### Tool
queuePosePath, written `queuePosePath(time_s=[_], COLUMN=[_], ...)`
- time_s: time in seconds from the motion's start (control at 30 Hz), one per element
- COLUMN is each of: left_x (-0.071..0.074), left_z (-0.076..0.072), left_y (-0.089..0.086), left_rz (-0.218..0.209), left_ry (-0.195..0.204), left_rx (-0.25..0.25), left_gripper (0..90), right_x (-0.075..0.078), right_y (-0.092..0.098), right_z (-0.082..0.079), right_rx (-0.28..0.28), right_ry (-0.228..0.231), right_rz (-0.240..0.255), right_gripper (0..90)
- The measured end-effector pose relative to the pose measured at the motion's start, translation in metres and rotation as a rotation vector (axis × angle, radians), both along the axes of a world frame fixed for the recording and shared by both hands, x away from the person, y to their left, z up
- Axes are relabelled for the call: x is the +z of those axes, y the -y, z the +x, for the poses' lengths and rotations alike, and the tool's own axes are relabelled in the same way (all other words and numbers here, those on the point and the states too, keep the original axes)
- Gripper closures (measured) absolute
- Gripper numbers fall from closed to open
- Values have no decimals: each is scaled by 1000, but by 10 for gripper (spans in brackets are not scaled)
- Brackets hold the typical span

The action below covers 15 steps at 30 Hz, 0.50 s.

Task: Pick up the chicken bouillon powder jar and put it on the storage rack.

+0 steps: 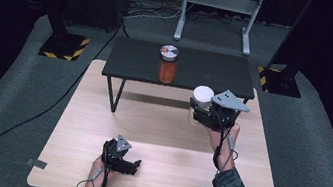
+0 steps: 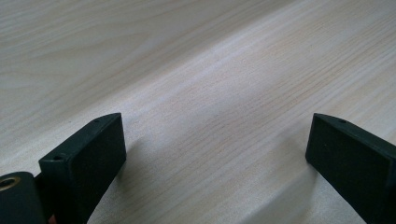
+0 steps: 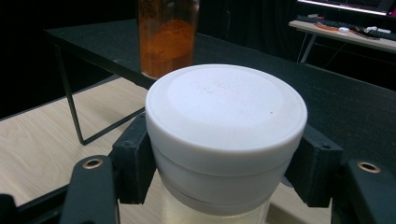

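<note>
Two jars were in play: the right gripper (image 1: 202,113) had its jaws clamped on the white-lidded jar (image 3: 226,135), held above the desk (image 1: 98,128) beside the black shelf (image 1: 134,60) carrying the orange jar (image 1: 168,66). Keeping it upright and lifting clear of the shelf edge seemed wise. The left gripper (image 1: 128,166) rested wide, empty.

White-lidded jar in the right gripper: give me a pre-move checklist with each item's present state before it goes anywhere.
1. Right gripper shut on white-lidded jar, jaws at the lid's sides: ok.
2. Jar upright: ok.
3. Jar lifted off the wooden table: cannot tell.
4. Orange-filled jar stands apart on the black raised table, bare surface beside it: ok.
5. Left gripper open, nothing between its jaws, low over the wood: ok.
</note>
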State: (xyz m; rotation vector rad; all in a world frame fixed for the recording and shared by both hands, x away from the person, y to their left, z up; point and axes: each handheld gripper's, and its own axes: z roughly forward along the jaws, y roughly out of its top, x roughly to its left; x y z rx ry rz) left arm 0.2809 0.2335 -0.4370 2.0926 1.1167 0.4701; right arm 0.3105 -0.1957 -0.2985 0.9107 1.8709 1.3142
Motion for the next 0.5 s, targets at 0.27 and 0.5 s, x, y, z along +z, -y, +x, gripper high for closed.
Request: queuePosePath(time_s=[0.27,0.5], left_x=[0,0], left_z=[0,0], left_y=[0,0], left_rz=[-1,-1], left_ry=[0,0], left_rx=[0,0], left_gripper=[48,48], right_x=[6,12], right_y=[-1,-1], right_z=[2,5], right_rx=[8,11], right_ry=[4,3], right_rz=[0,-4], right_gripper=[327,327])
